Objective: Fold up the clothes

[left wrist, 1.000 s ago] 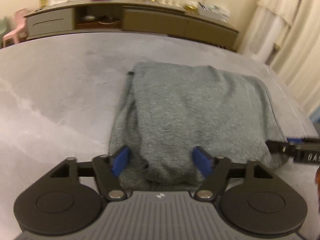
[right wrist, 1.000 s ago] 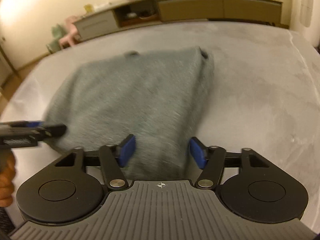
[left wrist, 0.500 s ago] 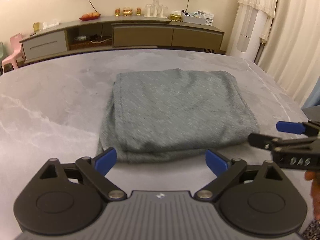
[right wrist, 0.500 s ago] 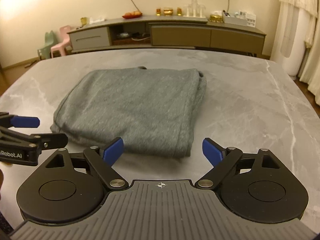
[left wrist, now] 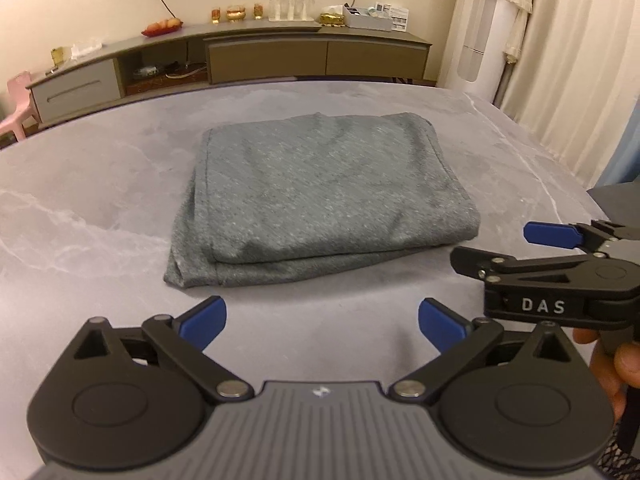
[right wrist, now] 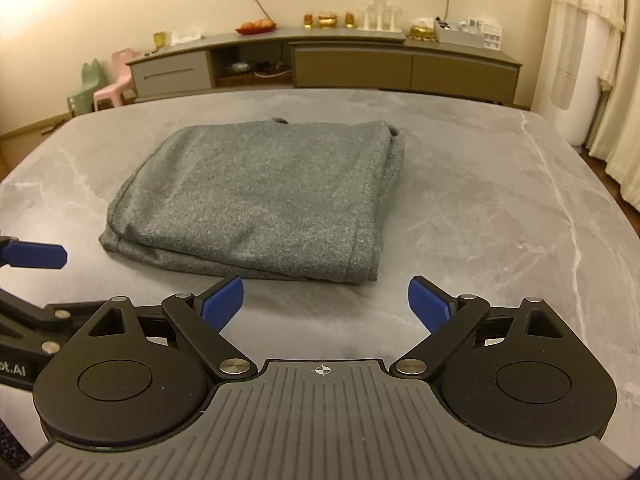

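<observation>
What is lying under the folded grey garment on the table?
The folded grey garment lies directly on the grey marble table. At its near edge only its own lower layers show. Whether anything is beneath its middle cannot be seen; the cloth covers it.

The folded garment [left wrist: 320, 200] lies on the tabletop [left wrist: 100, 184]. Both tools sit just before it, apart from it. A sideboard [right wrist: 328, 60] stands behind.

In the left wrist view the right claw [left wrist: 536, 246] enters from the right edge, and its body is cut off there. The hand [left wrist: 608, 364] that holds it shows only some fingers at the lower right. The small things on the sideboard [left wrist: 256, 50] at the top are too small to tell. In the right wrist view the left claw [right wrist: 24, 276] is cut by the left edge.
</observation>
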The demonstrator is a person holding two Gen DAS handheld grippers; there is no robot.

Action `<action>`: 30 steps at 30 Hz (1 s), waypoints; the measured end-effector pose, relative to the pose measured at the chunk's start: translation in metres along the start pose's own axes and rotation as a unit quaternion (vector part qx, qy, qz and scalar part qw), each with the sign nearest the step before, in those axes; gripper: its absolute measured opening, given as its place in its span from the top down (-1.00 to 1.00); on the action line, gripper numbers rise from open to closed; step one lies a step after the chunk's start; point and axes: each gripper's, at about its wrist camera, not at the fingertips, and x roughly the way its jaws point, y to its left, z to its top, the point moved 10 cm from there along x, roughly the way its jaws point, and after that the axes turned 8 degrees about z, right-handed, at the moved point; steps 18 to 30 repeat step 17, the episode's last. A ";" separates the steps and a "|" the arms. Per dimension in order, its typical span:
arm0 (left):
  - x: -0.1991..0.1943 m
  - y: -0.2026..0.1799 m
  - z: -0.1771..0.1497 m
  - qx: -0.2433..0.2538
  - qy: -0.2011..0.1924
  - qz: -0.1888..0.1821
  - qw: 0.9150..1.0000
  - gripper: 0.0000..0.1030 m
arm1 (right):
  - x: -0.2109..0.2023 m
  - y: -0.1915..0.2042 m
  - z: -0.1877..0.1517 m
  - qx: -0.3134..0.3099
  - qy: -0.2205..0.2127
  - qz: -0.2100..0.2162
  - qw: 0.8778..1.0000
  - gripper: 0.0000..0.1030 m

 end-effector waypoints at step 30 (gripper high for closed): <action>-0.006 -0.013 -0.002 0.016 -0.019 0.008 1.000 -1.00 | 0.001 0.000 -0.001 -0.003 0.003 -0.001 1.000 -0.77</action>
